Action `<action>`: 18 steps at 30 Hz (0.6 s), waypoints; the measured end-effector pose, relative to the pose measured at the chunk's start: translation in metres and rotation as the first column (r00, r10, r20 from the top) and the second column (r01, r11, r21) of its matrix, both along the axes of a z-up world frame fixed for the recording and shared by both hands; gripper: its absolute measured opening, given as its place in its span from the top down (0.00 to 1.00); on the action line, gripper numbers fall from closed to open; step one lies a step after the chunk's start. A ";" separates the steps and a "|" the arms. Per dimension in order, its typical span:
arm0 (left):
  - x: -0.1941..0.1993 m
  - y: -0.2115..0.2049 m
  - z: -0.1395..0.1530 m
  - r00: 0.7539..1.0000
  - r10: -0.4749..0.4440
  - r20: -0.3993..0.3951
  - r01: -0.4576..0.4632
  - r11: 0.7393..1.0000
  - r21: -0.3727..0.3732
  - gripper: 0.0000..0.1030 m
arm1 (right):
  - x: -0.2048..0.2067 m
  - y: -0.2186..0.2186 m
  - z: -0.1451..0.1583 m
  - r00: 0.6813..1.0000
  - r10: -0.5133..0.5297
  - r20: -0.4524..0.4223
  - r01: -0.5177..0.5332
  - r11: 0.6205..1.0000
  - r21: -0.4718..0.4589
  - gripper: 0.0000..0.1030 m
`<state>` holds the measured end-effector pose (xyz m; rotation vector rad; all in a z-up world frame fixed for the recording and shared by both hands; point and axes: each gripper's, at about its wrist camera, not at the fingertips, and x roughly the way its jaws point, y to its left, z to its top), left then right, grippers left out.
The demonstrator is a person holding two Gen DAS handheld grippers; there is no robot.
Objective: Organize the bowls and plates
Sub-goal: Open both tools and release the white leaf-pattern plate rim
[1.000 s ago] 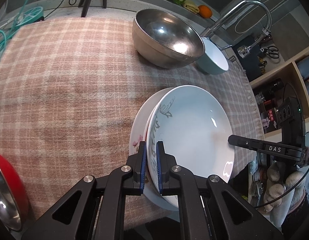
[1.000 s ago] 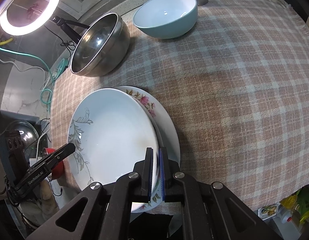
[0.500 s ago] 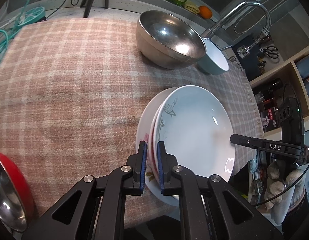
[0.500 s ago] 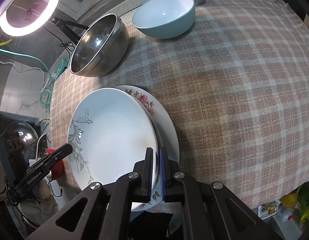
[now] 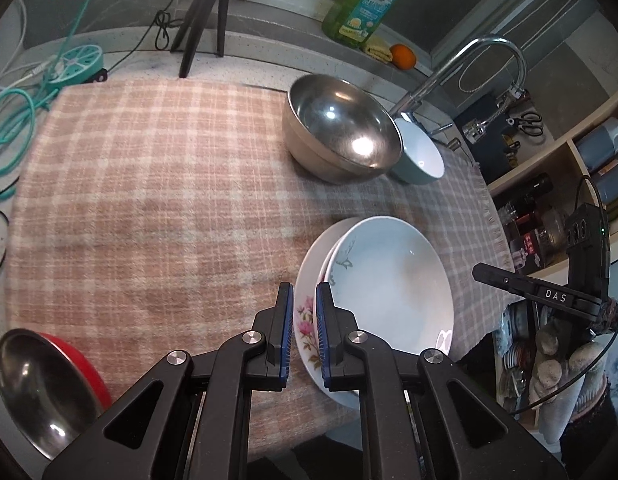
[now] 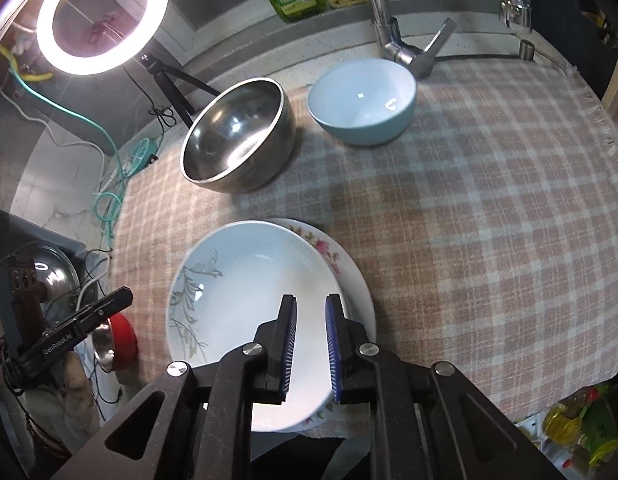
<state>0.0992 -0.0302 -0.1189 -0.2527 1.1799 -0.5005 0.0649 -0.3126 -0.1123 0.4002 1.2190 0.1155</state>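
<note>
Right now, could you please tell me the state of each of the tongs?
Left tongs: nearly closed, holding nothing, clear above the floral plate.
Right tongs: opening, nothing gripped, lifted off the pale blue plate.

Both fisheye views look steeply down along black gripper fingers at the stacked white plates (image 5: 385, 280) on the pink checked cloth (image 5: 149, 184). The left wrist camera sits close at the stack's left edge, the right wrist camera close at its right edge (image 6: 245, 280) (each glimpses the other gripper beyond). Both share the stack, the steel bowl (image 5: 341, 128) and pale blue bowl (image 6: 363, 100) behind it.
</note>
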 end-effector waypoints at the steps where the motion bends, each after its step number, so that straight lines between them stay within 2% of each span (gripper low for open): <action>1: 0.002 0.002 0.001 1.000 0.000 0.003 0.000 1.000 -0.001 0.91 | 0.002 0.001 0.002 1.000 -0.006 0.009 0.006 1.000 0.002 0.87; 7: 0.013 0.013 0.005 1.000 0.004 0.009 -0.004 1.000 -0.009 0.91 | 0.013 0.005 0.013 0.997 -0.045 0.064 0.045 0.999 0.009 0.87; 13: 0.031 0.016 0.010 1.000 0.005 0.015 -0.004 1.000 -0.013 0.91 | 0.034 0.011 0.029 0.994 -0.031 0.104 0.032 0.999 -0.003 0.87; 18: 0.048 0.012 0.015 1.000 0.003 0.025 -0.003 1.000 -0.005 0.90 | 0.056 0.014 0.033 0.995 -0.016 0.095 0.017 1.000 -0.015 0.87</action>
